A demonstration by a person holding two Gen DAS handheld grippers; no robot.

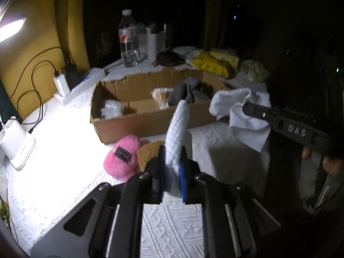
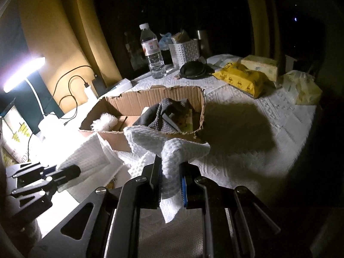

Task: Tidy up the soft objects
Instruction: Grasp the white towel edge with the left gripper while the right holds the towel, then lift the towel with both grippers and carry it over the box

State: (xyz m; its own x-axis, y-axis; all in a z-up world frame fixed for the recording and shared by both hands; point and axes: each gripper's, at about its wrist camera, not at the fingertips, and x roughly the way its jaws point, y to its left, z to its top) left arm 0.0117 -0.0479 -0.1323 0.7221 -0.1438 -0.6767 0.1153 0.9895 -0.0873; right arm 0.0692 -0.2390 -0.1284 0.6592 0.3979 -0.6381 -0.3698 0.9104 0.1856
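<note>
Currently both grippers hold the same white waffle-weave cloth (image 1: 240, 107), stretched between them above the tabletop (image 1: 64, 146). Left gripper (image 1: 173, 167): fingers clamped on one end of the cloth, which stands up between the blue pads as a narrow strip. Right gripper (image 2: 171, 179): fingers clamped on a bunched fold of the cloth; the rest drapes forward and to the left, a loose corner hanging below the fingers.

The cloth hangs just in front of the cardboard box (image 1: 150, 120), near its front wall and right end. Box contents visible: a white fluffy item (image 1: 111, 108) at the left end, a tan fringed item (image 1: 161, 97) in the middle, dark grey fabric (image 1: 185, 92) toward the right.

On the white textured covering in front of the box: a pink knitted cap (image 1: 122, 157) with a dark label, touching a brown fuzzy item (image 1: 149, 152) beside it. Both lie just left of the left gripper.

Behind the box: a water bottle (image 1: 128, 38), a white perforated basket (image 1: 153, 43), a yellow pack (image 1: 211, 64). A lamp (image 2: 23, 75) lights the left side brightly; the right side is dark.
</note>
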